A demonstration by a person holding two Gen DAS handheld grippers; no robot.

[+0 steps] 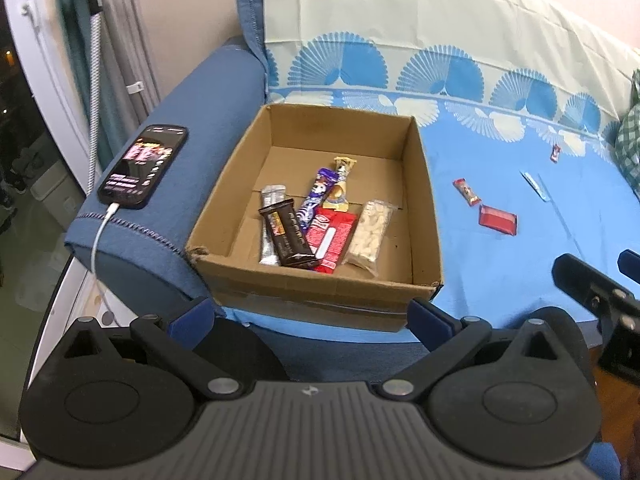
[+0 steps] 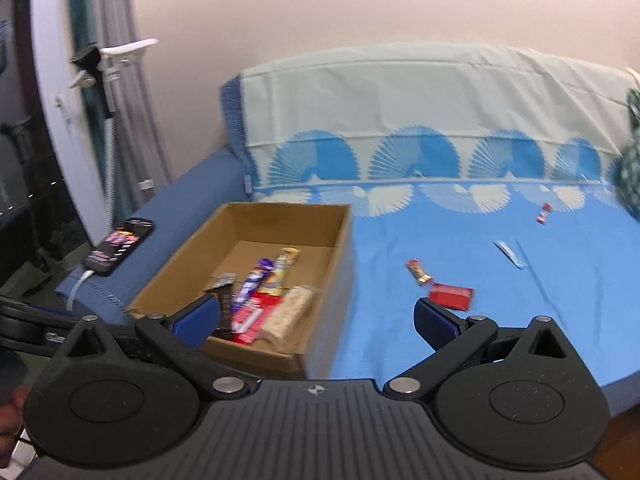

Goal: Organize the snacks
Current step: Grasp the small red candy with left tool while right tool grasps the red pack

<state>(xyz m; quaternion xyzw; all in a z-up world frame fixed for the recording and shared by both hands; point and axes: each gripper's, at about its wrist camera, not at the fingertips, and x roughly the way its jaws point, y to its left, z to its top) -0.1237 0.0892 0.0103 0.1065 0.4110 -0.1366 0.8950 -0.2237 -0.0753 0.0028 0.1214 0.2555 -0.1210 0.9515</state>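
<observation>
An open cardboard box (image 1: pixel 224 184) (image 2: pixel 340 248) sits on the blue bed sheet and holds several snack bars, among them a dark bar (image 1: pixel 286 236), a red pack (image 1: pixel 332 238) and a pale nut bar (image 1: pixel 370 232). On the sheet to its right lie a red pack (image 1: pixel 498 219) (image 2: pixel 452 296), a small red bar (image 1: pixel 466 191) (image 2: pixel 419 272), a blue sachet (image 1: pixel 534 186) (image 2: pixel 510 254) and a small red sweet (image 1: pixel 555 153) (image 2: pixel 543 213). My left gripper (image 1: pixel 310 316) is open and empty before the box's near wall. My right gripper (image 2: pixel 318 320) is open and empty, near the box's right corner.
A lit phone (image 1: pixel 144 164) on a white charging cable lies on the dark blue bolster (image 1: pixel 208 92) left of the box. A patterned pillow cover (image 1: pixel 400 20) stands along the wall behind. A green checked cloth (image 1: pixel 628 140) lies at the far right. The right gripper's arm (image 1: pixel 596 288) shows at the right edge.
</observation>
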